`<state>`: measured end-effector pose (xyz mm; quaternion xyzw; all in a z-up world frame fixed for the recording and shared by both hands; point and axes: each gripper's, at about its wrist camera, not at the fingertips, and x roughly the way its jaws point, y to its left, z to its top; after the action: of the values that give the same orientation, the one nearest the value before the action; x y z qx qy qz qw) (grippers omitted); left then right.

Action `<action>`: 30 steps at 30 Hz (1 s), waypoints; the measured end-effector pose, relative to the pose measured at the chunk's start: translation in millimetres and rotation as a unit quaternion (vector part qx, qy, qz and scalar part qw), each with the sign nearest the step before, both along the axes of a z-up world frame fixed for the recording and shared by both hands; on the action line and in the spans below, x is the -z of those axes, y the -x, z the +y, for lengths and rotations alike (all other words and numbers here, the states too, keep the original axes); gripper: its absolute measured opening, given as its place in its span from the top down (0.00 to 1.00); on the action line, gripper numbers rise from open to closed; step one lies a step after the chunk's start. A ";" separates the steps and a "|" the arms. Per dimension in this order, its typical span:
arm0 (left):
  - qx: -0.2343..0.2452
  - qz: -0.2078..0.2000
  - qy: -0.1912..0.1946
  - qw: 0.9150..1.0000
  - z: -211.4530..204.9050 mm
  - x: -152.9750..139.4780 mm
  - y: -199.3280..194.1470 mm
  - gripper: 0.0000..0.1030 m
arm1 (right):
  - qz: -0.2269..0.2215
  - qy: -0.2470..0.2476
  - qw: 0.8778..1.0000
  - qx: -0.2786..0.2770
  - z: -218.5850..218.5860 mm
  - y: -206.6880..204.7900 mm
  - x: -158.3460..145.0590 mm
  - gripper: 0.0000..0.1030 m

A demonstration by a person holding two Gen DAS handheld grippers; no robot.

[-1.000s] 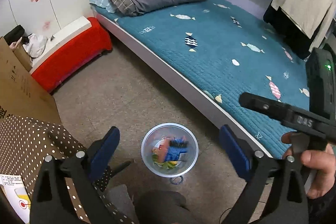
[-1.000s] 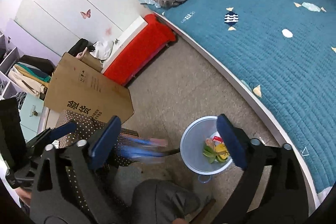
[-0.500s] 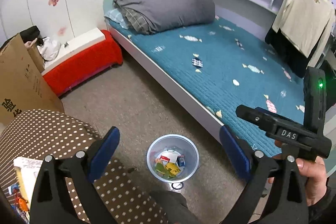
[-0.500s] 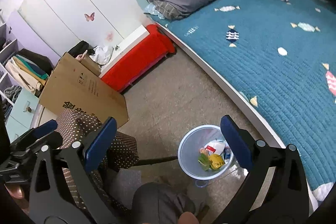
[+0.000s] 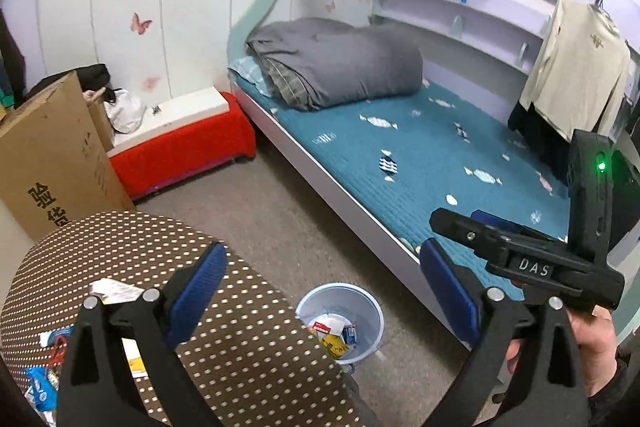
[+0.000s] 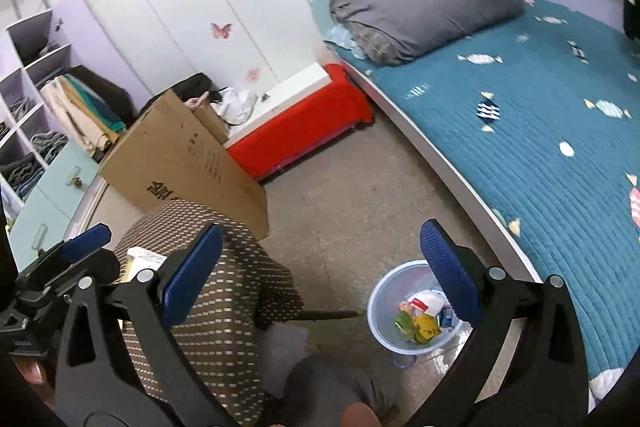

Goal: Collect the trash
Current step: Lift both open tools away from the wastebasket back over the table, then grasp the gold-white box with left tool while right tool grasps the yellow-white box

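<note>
While we look along the left gripper (image 5: 320, 291), its jaws gape wide and empty above the polka-dot desk (image 5: 248, 339), where wrappers (image 5: 116, 293) lie at the near left edge, partly cut off. We judge a hurried grab could sweep them to the floor. Beside the desk the bin (image 5: 340, 321) holds trash. From the right wrist, our right gripper (image 6: 320, 275) is likewise spread wide, gripping nothing; the bin (image 6: 416, 307) sits partly behind one finger, contents blurred.
</note>
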<state>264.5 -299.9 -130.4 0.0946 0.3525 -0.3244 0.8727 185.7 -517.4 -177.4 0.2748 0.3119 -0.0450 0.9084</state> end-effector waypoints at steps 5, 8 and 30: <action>-0.026 -0.012 0.014 0.999 32.9 -14.1 5.6 0.08 | -0.004 0.017 0.999 -0.032 27.4 -8.5 -16.2 0.06; -0.047 -0.019 0.029 0.998 60.0 -22.8 8.5 0.07 | -0.006 0.038 0.998 -0.056 52.0 -15.3 -27.7 0.06; -0.222 -0.031 0.042 0.974 257.2 -6.0 25.7 0.06 | 0.031 0.124 0.971 -0.200 229.4 -62.8 -32.6 0.06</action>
<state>238.8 -42.7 -124.4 -0.0132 0.3237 -0.1342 0.9365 248.5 -288.0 -144.9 0.0908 0.3806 0.0907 0.9158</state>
